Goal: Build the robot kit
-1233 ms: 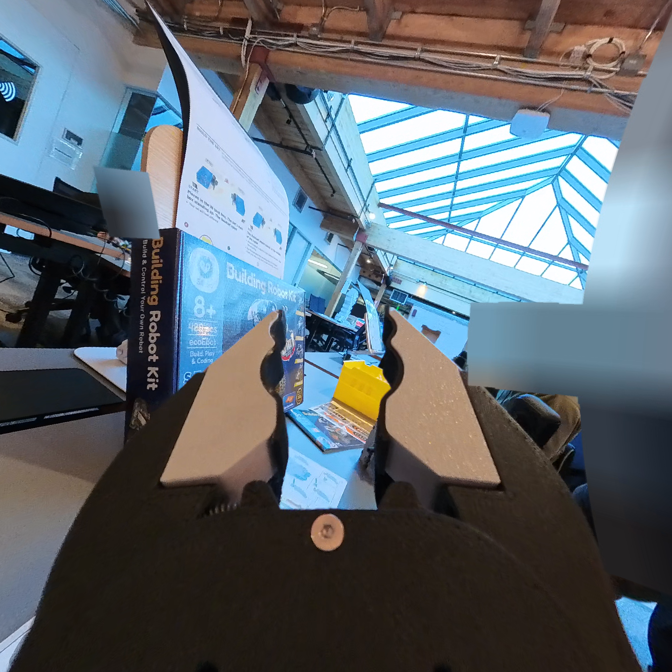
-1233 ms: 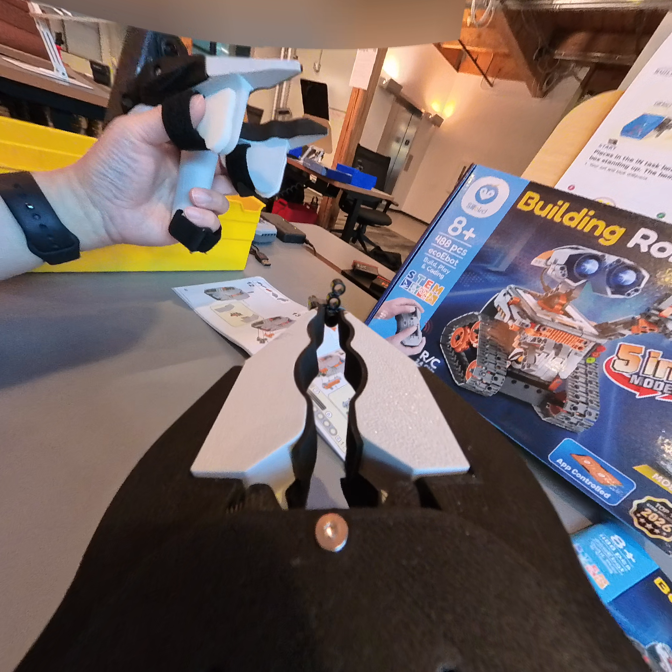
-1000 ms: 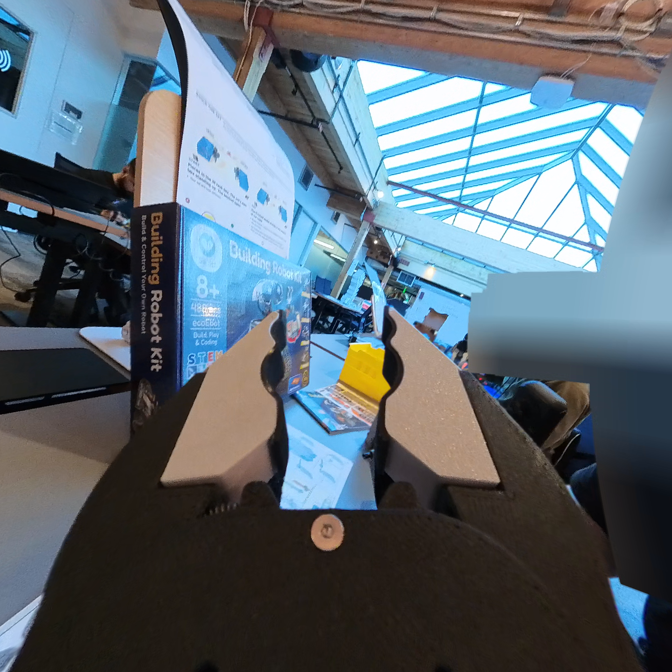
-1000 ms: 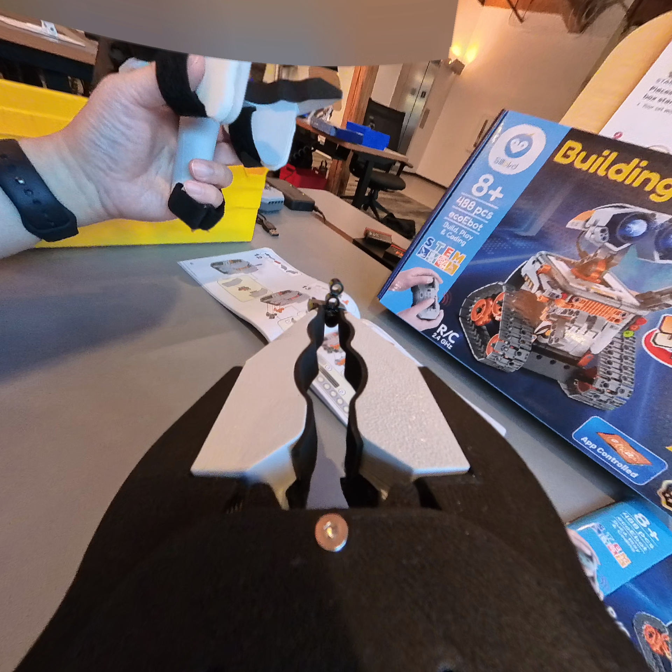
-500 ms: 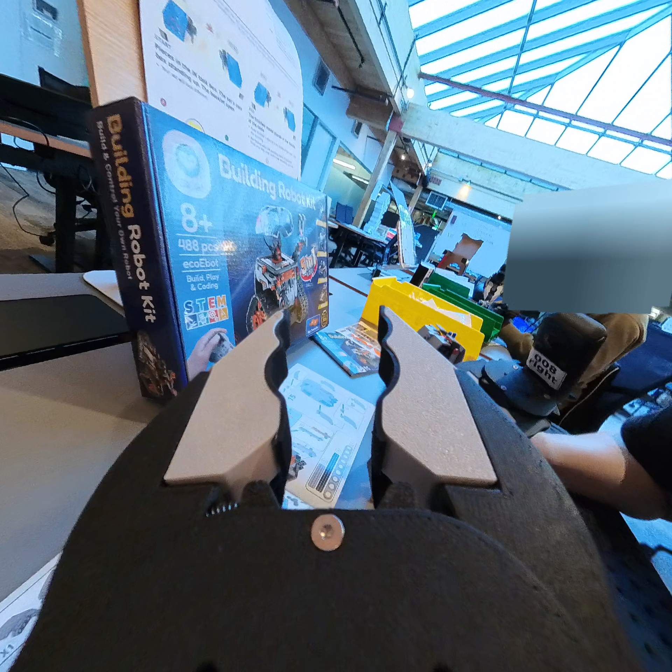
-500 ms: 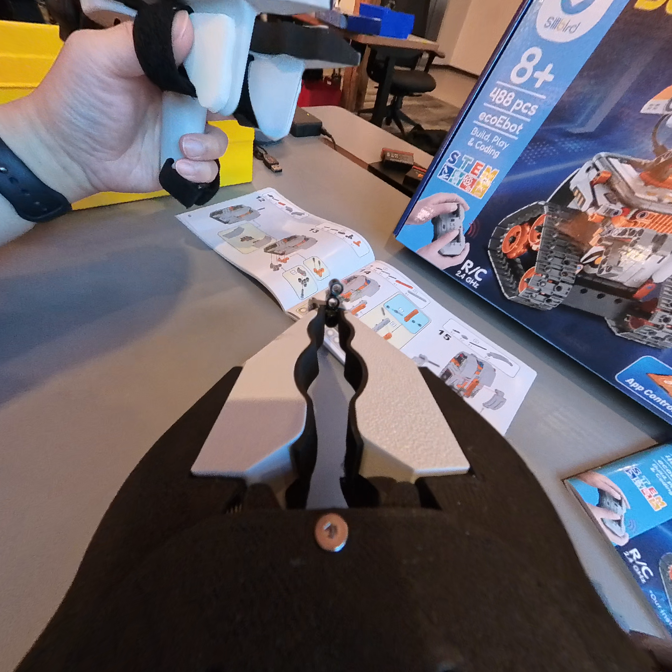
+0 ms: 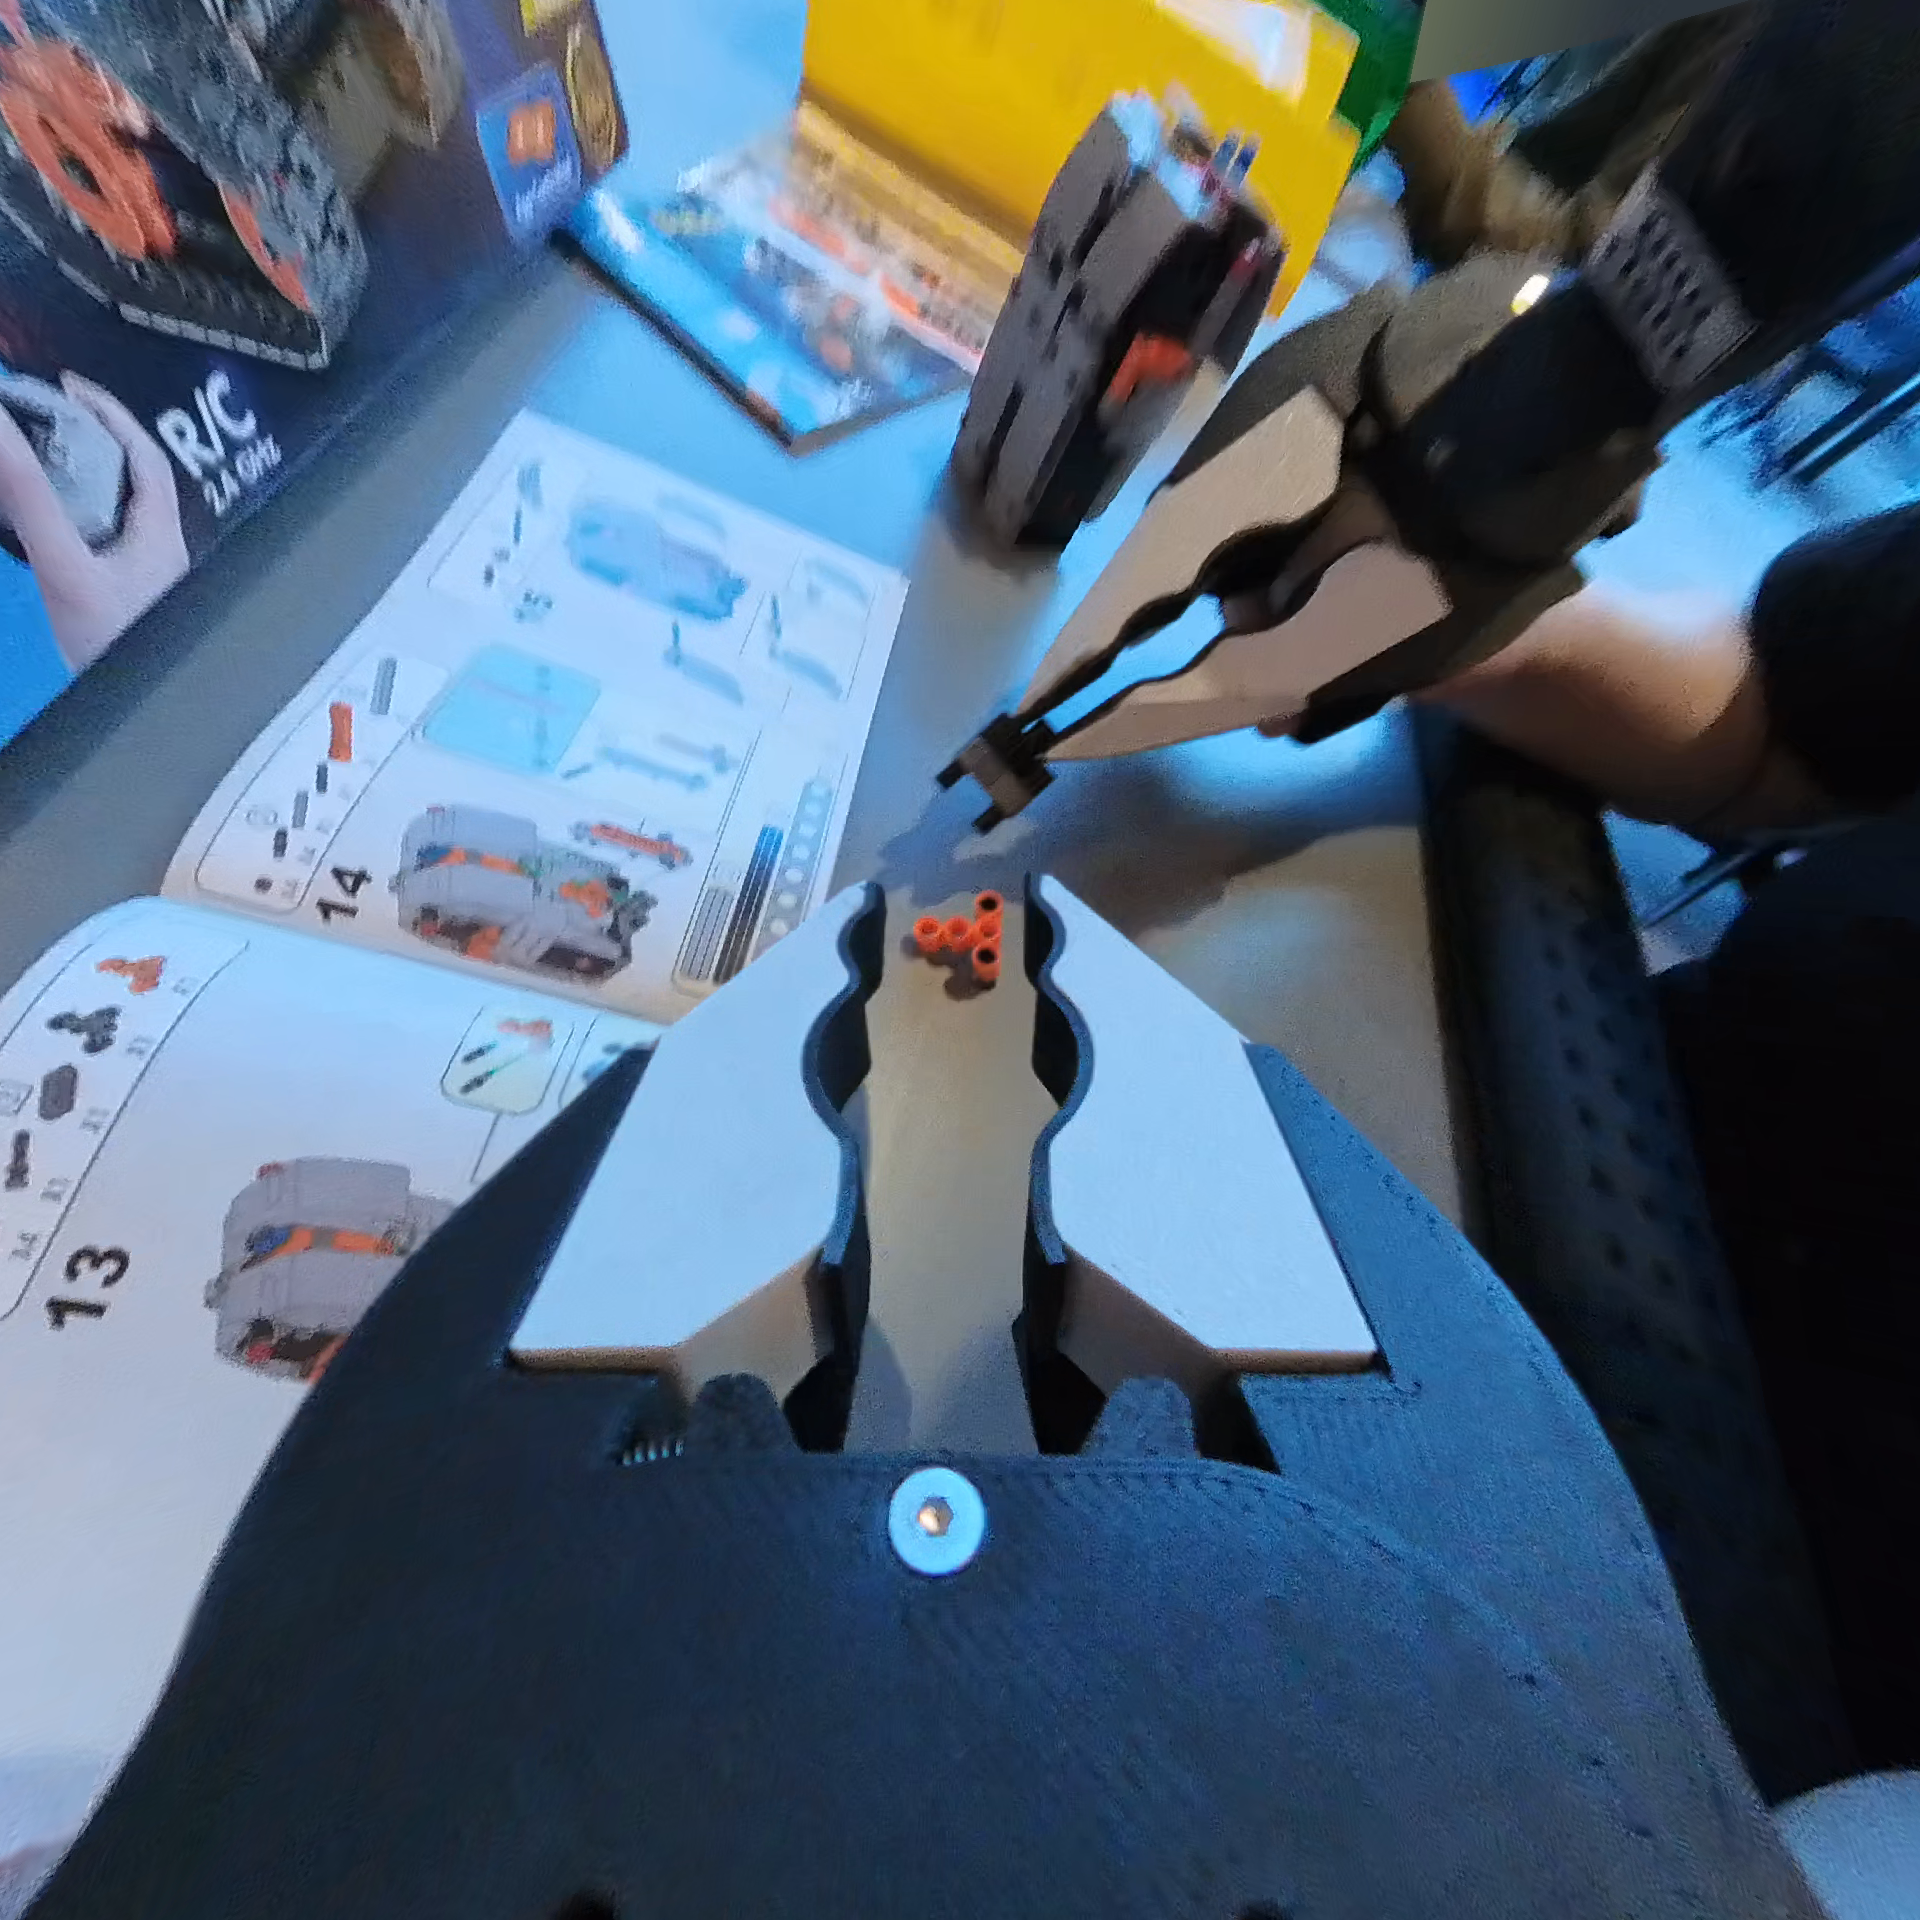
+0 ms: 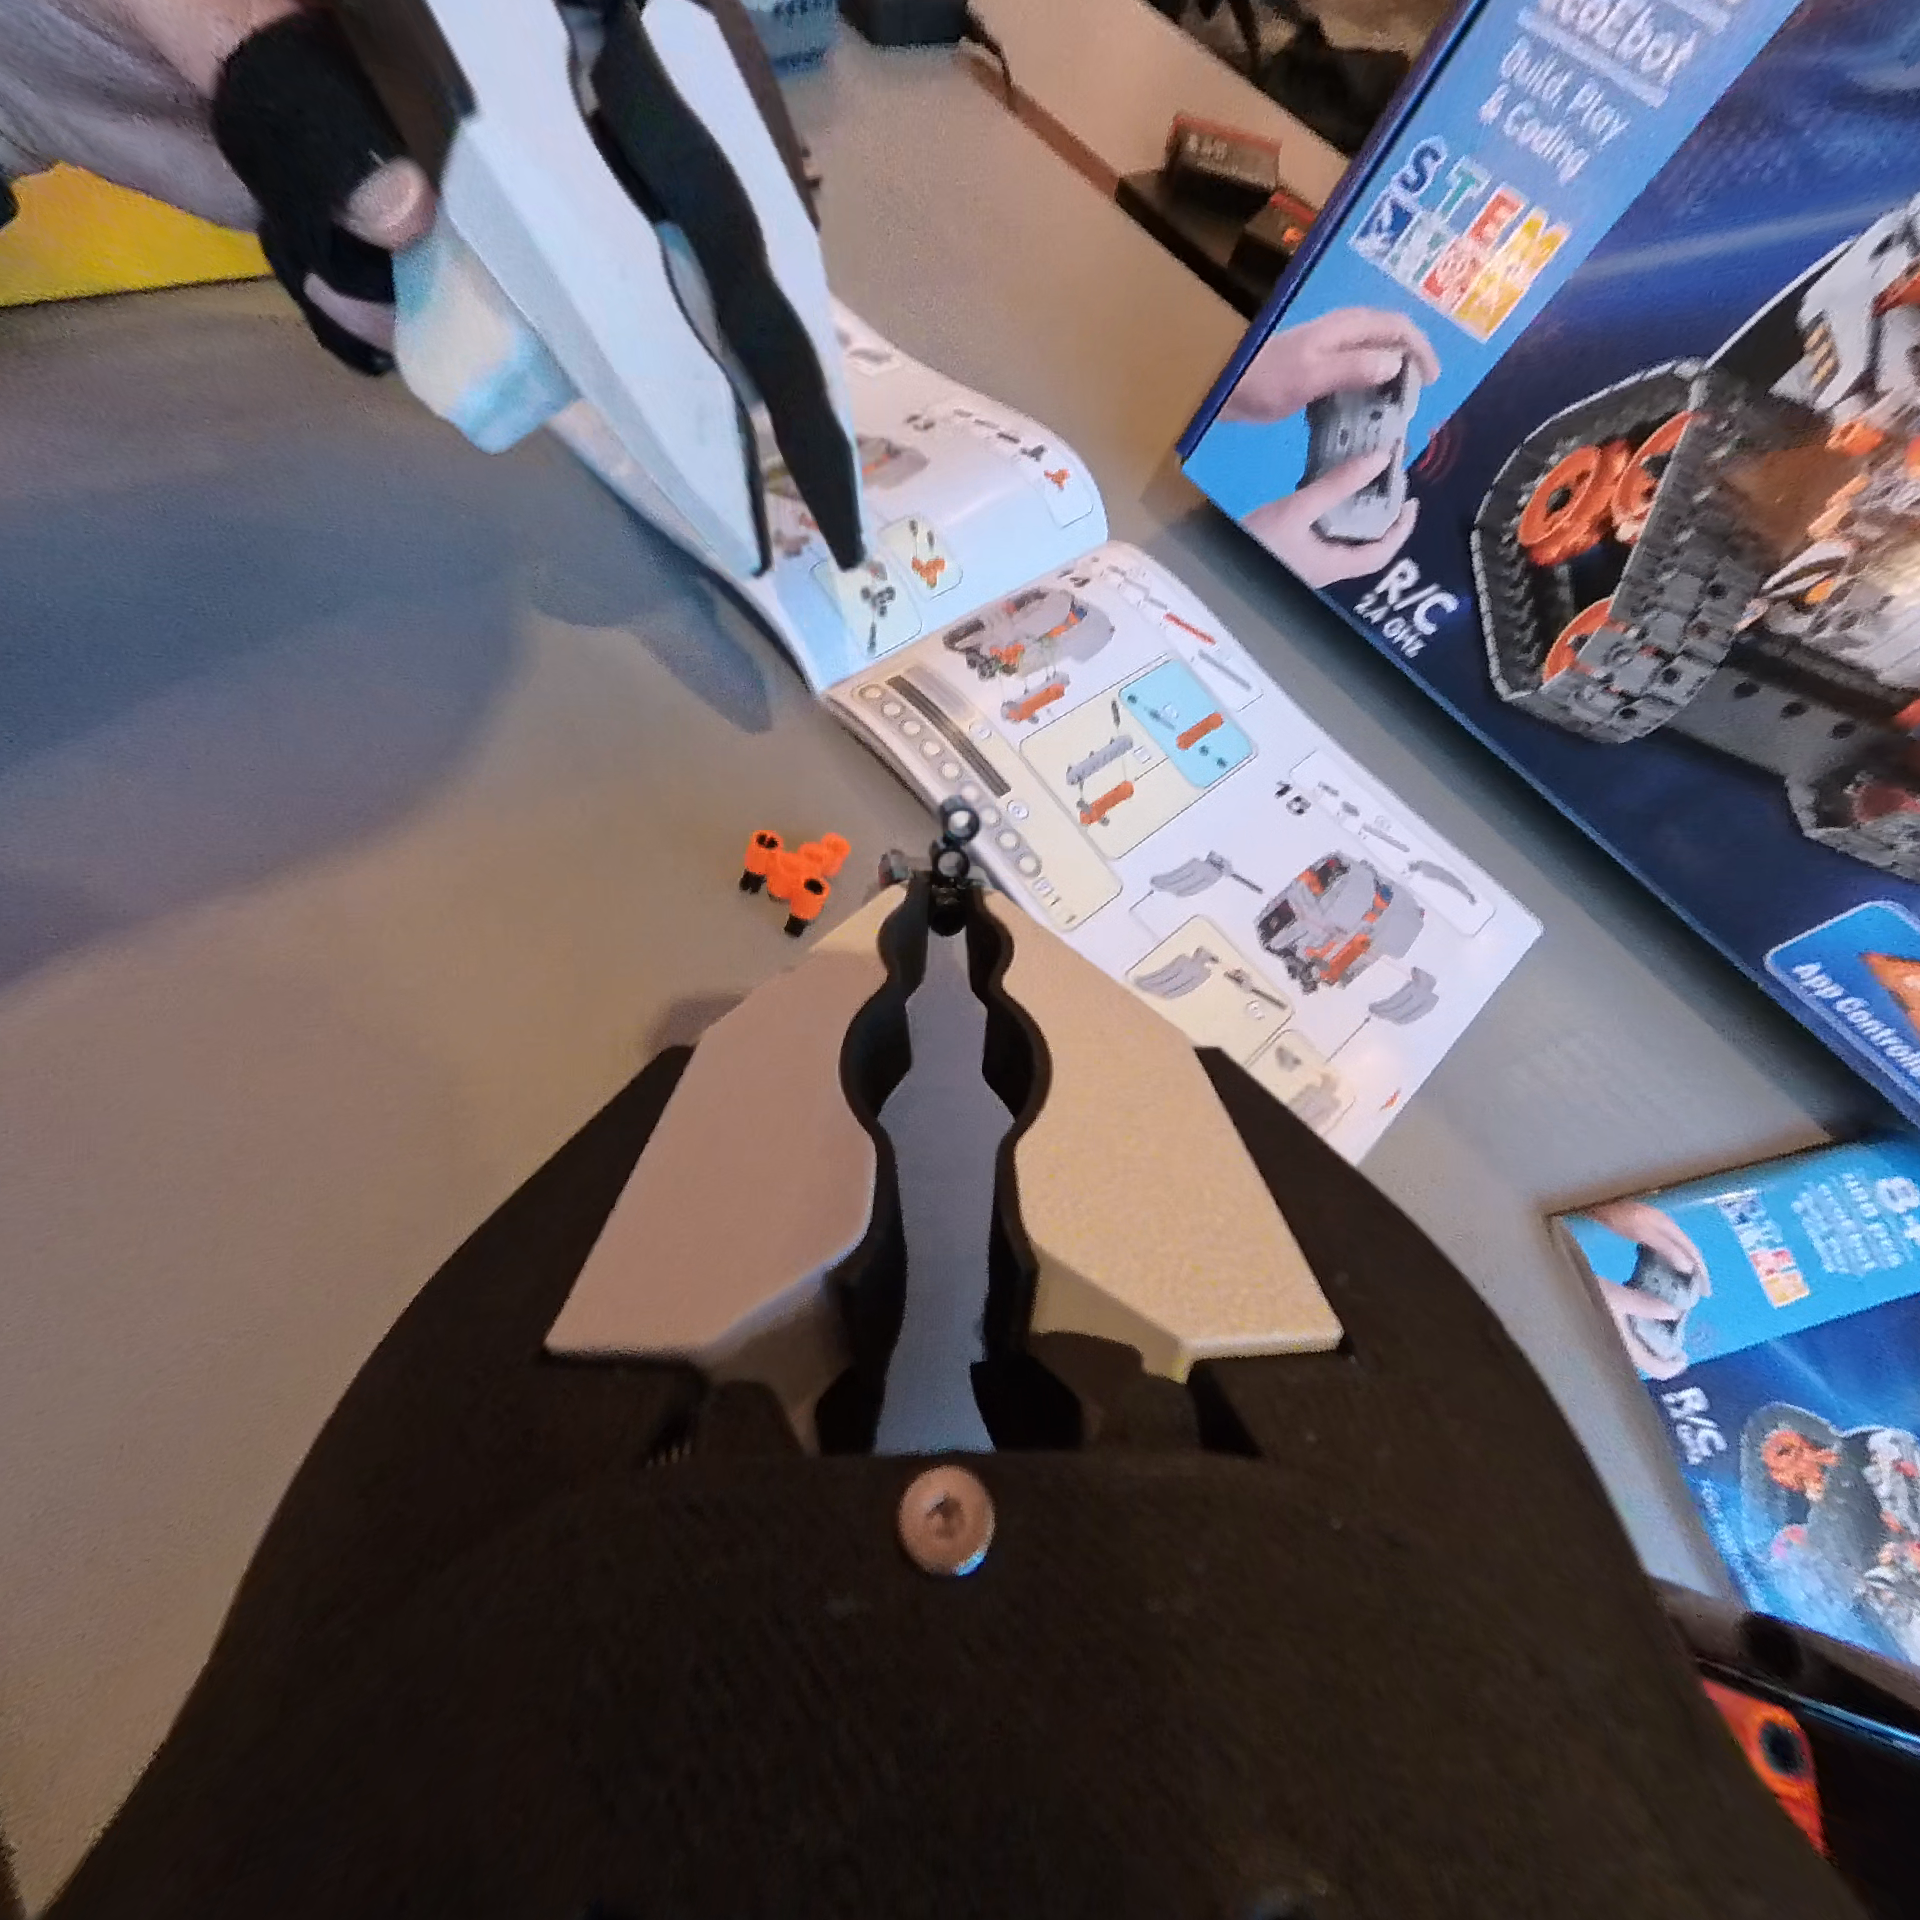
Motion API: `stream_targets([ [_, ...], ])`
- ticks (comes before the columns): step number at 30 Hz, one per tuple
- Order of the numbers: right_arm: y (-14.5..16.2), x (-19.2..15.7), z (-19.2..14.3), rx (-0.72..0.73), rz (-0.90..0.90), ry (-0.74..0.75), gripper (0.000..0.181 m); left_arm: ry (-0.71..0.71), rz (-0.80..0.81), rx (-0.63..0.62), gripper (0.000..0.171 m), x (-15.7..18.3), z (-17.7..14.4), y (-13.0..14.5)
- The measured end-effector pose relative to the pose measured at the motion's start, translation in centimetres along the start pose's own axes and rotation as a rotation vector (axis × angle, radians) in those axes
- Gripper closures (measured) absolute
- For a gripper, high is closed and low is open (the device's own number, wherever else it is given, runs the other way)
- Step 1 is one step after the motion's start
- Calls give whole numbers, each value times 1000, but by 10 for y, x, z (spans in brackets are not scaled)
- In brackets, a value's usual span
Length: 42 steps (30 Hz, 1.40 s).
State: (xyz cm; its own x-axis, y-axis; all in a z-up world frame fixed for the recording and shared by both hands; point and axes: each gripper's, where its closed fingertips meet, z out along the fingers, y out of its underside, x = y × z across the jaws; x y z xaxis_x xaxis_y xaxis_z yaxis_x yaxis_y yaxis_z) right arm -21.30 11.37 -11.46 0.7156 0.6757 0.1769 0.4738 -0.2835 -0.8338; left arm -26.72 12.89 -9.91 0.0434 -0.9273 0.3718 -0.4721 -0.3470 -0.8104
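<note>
A small orange brick piece (image 7: 961, 940) lies on the grey table, just between and beyond the tips of my left gripper (image 7: 954, 902), which is open and empty. My right gripper (image 8: 943, 883) is shut on a small black connector piece (image 8: 954, 844) and holds it just above the table, to the right of the orange piece (image 8: 795, 871). The left wrist view shows the right gripper (image 7: 1039, 732) with the black piece (image 7: 995, 771) a little beyond the orange piece. The left gripper (image 8: 808, 561) shows in the right wrist view over the open instruction booklet (image 8: 1174, 821).
A large blue robot-kit box (image 8: 1662, 436) stands behind the booklet (image 7: 582, 665). A dark grey brick assembly (image 7: 1101, 353) stands by a yellow bin (image 7: 1039, 94). A closed blue booklet (image 8: 1766, 1351) lies at the right. A black perforated mat (image 7: 1558, 1143) lies along the table's right side. My hands' fingertips stand some 7 cm from each other.
Both grippers have tilted down from the room towards the table. The left gripper has come down over the orange piece. The right gripper still holds the black piece and has moved nearer.
</note>
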Motion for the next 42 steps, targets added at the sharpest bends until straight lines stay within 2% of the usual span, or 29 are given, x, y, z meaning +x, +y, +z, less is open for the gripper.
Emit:
stream_targets([
  [2, 6, -5, -1, -20, 24, -41, 177, -40, 13, -33, 157, -5, -2, 4],
  [3, 8, -6, -1, -32, 31, -50, 177, -74, 8, -3, 162, -10, -7, -2],
  [5, 12, -7, -2, -53, 33, -49, 177, -145, -26, 167, 162, -24, -28, -28],
  [7, 14, -6, -2, -68, 32, -37, 177, -238, -73, 404, 158, -40, -60, -59],
  [9, 16, -6, -2, -82, 43, -37, 177, -328, -86, 526, 158, -52, -85, -69],
  [14, 30, -11, 5, -148, 68, -75, 177, -434, -66, 489, 158, -64, -85, -64],
  [32, 46, -16, 13, -220, 43, -110, 176, -414, -111, 506, 159, -67, -85, -63],
  [39, 39, -18, 11, -184, -18, -123, 162, -410, -114, 509, 159, -65, -85, -64],
  [42, 19, -25, 6, -74, -81, -156, 156, -408, -121, 523, 158, -65, -88, -65],
])
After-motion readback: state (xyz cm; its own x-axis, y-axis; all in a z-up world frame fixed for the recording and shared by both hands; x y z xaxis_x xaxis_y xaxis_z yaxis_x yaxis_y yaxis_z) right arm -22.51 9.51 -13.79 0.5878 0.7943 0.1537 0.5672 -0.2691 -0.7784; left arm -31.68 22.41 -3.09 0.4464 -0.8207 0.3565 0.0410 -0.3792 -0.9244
